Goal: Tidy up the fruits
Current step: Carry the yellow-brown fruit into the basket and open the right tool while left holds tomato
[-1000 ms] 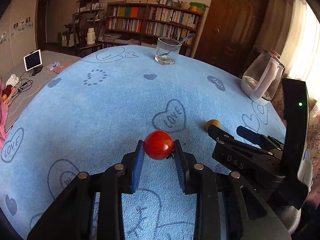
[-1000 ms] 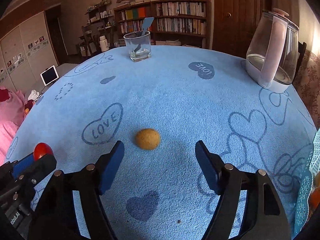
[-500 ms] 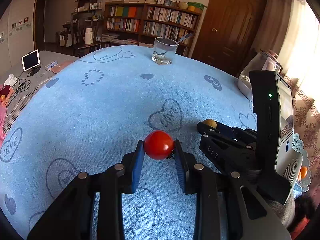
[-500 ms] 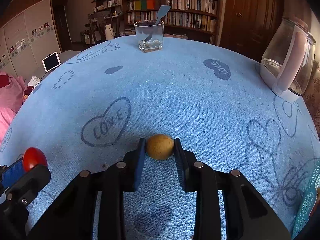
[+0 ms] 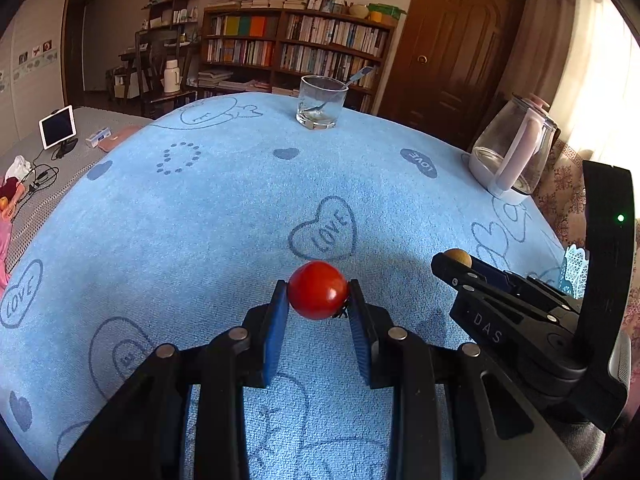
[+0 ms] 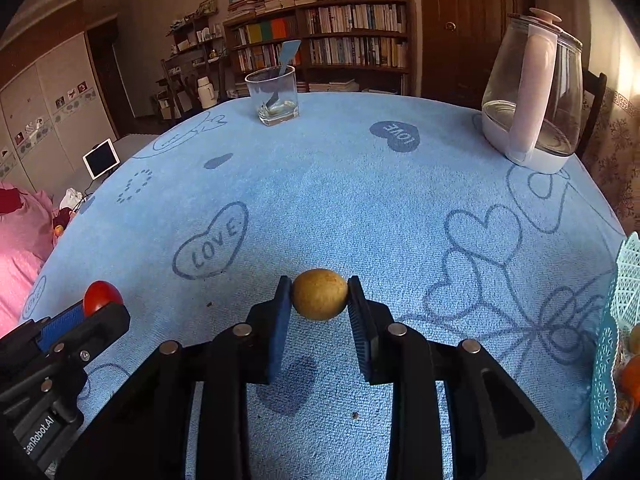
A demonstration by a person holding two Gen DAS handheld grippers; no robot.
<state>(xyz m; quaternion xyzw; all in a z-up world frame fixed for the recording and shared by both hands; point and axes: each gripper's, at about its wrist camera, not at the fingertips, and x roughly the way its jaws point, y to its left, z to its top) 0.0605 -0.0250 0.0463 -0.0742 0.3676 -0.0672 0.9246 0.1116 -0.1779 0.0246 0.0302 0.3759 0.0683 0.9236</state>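
My left gripper [image 5: 318,296] is shut on a small red tomato [image 5: 317,295], held just above the blue cloth. In the right wrist view my right gripper [image 6: 319,294] is shut on a round yellow-brown fruit [image 6: 319,294], lifted a little off the cloth. Each view shows the other gripper: the right gripper [image 5: 458,261] with its fruit [image 5: 458,257] sits to the right of the tomato, and the left gripper [image 6: 94,306] with the tomato [image 6: 102,296] sits at lower left. A light blue lattice basket [image 6: 618,320] holding fruit stands at the right edge.
A blue tablecloth [image 6: 360,200] with heart prints covers the table. A drinking glass [image 6: 274,94] with a spoon stands at the far side, and a clear kettle [image 6: 532,96] with a pale handle at the far right. A tablet [image 5: 58,126] rests on a surface left of the table.
My right gripper moved forward over the yellow-brown fruit, closed on it, then drew back with it slightly raised. The left gripper kept still with the tomato.
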